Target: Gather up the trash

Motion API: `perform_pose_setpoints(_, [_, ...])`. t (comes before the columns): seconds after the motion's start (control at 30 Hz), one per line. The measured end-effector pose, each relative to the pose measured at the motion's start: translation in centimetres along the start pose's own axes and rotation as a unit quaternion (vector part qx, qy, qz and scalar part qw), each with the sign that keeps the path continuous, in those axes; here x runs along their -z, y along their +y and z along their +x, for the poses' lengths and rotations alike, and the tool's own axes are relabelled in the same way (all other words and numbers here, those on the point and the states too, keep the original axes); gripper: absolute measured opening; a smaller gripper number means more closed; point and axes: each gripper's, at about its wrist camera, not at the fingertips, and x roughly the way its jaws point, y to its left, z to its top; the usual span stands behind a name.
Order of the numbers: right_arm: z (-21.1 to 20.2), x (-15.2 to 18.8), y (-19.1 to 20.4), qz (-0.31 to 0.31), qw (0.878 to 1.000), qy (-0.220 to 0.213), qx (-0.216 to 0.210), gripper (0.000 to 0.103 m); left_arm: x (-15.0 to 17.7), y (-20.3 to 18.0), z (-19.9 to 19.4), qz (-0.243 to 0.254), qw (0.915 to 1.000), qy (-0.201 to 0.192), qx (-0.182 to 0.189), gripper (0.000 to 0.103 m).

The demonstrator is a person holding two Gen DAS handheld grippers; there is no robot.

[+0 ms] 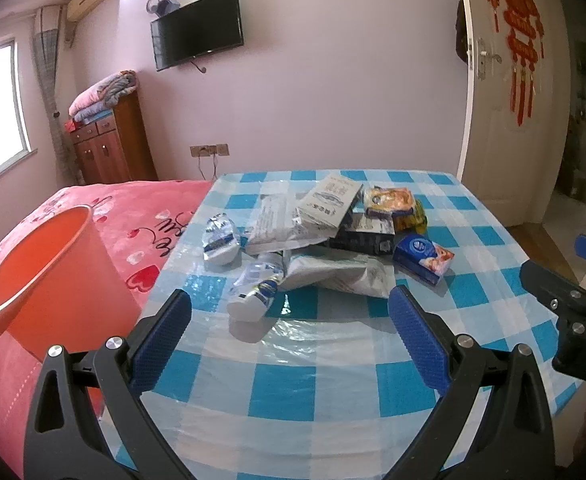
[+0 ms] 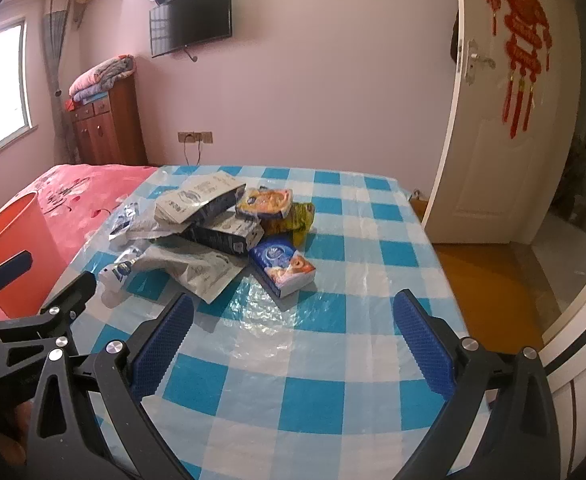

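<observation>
Your left gripper [image 1: 289, 320] and right gripper [image 2: 289, 320] hover spread wide, holding nothing, over the glossy checked tablecloth [image 1: 333, 384]. Crinkled wrappers [image 1: 335, 272] and boxes, possibly tissue packs [image 2: 283, 266], are heaped mid-table; a squashed bottle [image 1: 255, 290] lies cap toward you; a smooth orange bucket [image 1: 45, 276] stands left.

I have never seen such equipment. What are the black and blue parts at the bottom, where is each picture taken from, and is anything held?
They are two hand-held grippers, each carried by a person, with a camera looking along its fingers. One picture comes from the left hand-held gripper, the other from the right hand-held gripper. Both are open and hold nothing. On the checked table lies a pile of trash: wrappers, small boxes, a tissue pack. An orange bin stands at the left.
</observation>
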Motion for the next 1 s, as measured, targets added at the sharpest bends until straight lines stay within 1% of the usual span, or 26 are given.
perform_pose_setpoints(0.2, [-1.2,0.0,0.1,0.004,1.000,-0.012,0.001,0.099,0.0,0.9,-1.1,-0.007,0.9999,-0.010,-0.002,0.099])
perform_pose_setpoints(0.5, [-2.4,0.2,0.4,0.008,1.000,-0.026,-0.016,0.099,0.1,1.5,-2.2,-0.015,0.9996,-0.022,-0.005,0.099])
perform_pose_setpoints(0.73, [-2.6,0.3,0.7,0.006,0.999,-0.027,-0.025,0.099,0.4,1.8,-2.2,-0.014,0.9997,-0.020,-0.008,0.099])
perform_pose_setpoints(1.0, [-1.9,0.7,1.0,0.001,0.999,-0.015,-0.031,0.099,0.8,2.1,-2.2,-0.013,0.9997,-0.014,-0.015,0.099])
